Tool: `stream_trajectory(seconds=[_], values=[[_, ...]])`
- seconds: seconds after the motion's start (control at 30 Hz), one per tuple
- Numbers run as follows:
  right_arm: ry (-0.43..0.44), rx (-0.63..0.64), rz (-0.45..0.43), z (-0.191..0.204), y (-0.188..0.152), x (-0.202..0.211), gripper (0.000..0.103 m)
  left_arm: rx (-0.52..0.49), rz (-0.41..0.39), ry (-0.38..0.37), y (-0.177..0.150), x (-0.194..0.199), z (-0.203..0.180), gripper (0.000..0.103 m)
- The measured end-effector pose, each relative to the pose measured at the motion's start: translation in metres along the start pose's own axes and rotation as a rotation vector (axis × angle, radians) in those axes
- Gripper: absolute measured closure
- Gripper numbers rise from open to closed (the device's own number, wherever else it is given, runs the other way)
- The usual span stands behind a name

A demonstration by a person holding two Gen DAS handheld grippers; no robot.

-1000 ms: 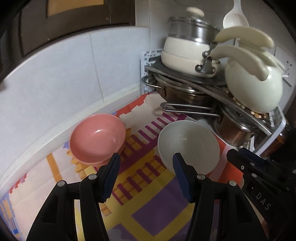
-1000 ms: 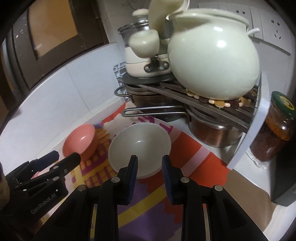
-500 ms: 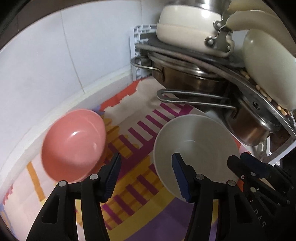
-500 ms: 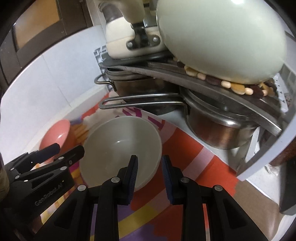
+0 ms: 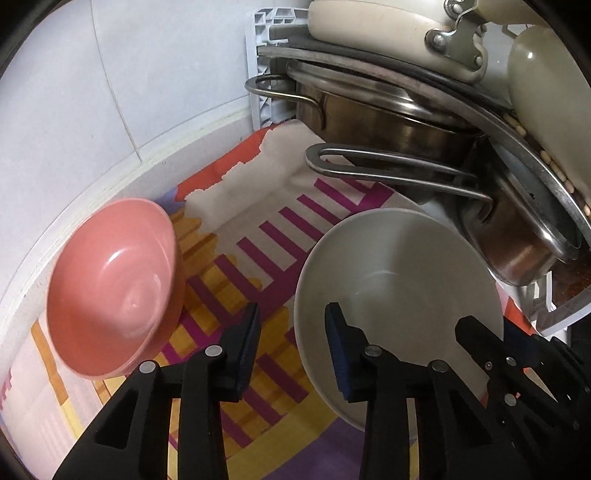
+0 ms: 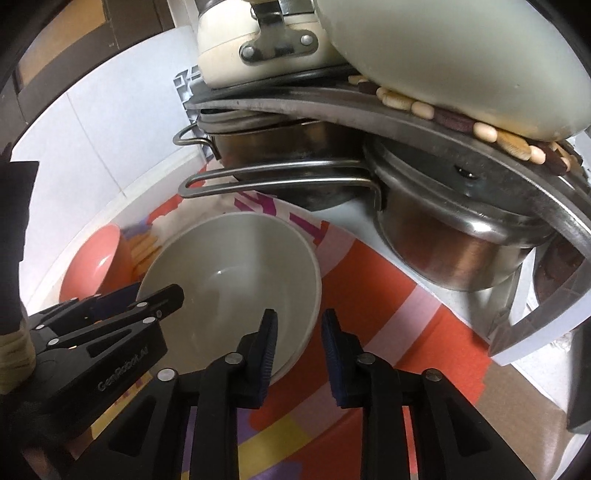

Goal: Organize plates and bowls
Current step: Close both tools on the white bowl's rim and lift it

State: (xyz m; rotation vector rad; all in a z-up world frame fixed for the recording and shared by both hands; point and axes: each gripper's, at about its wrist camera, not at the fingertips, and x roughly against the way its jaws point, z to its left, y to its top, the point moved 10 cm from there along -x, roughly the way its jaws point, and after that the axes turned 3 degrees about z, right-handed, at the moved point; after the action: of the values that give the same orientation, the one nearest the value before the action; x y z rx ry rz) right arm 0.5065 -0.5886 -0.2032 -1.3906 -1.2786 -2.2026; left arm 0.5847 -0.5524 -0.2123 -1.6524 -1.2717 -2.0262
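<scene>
Through my left wrist camera, my left gripper (image 5: 291, 332) hung low over the patterned mat (image 5: 255, 258). Its jaws had just been closing and stood at a narrow gap, and the near-left rim of the white bowl (image 5: 399, 280) lay between them: one pad sat inside the bowl, the other outside over the mat. I could not see either pad pressing on the rim, so I held nothing yet. The pink bowl (image 5: 114, 288) stood to the left on the mat, tilted on its side near the tiled wall (image 5: 110, 92), well apart from the white one. Behind the white bowl a steel pot (image 5: 373, 118) with a long wire handle sat under a metal rack (image 5: 461, 99), and a cream pot (image 5: 388, 29) rested on top of the rack. My right gripper (image 5: 513, 339) showed at the lower right, at the far rim of the white bowl.

Through my right wrist camera, my right gripper (image 6: 299, 343) straddled the near-right rim of the white bowl (image 6: 229, 266). Its jaws had just been closing too and stood narrow, one pad inside the bowl close against the wall and the other outside over the orange part of the mat (image 6: 388, 314). I could not tell whether the pads touched the rim. My left gripper (image 6: 133, 299) reached in from the left over the bowl's opposite rim. The pink bowl (image 6: 96, 258) lay beyond it by the wall. A second steel pot (image 6: 454, 236) sat on the right beneath the rack (image 6: 369, 110).
</scene>
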Motion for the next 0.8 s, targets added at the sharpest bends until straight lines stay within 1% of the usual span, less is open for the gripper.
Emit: stream_trajectory(seconds=[0.1,0.17,0.2,0.27,0.43,0.53,0.8], values=[[-0.007,0.004,0.001,0.001,0.002,-0.001,0.081,0.006,0.018,-0.006,-0.001,-0.005,-0.001,0.080],[-0.009,0.001,0.003,0.000,0.002,-0.001,0.083,0.018,0.027,-0.026,-0.001,-0.008,-0.002,0.082],[-0.011,0.002,0.002,0.000,0.003,-0.001,0.085,0.025,0.032,-0.038,-0.001,-0.009,-0.002,0.086],[-0.016,0.007,0.002,0.000,0.004,-0.001,0.086,0.032,0.041,-0.051,-0.001,-0.009,-0.004,0.090],[-0.025,0.008,0.002,0.001,0.004,-0.001,0.088,0.046,0.037,-0.041,-0.001,-0.003,-0.003,0.091],[-0.012,-0.004,0.007,0.001,0.002,0.002,0.088,0.038,0.032,-0.027,-0.005,0.005,-0.003,0.091],[0.015,-0.004,0.007,0.008,-0.007,0.027,0.088,0.044,0.010,-0.014,-0.019,0.035,0.002,0.091]])
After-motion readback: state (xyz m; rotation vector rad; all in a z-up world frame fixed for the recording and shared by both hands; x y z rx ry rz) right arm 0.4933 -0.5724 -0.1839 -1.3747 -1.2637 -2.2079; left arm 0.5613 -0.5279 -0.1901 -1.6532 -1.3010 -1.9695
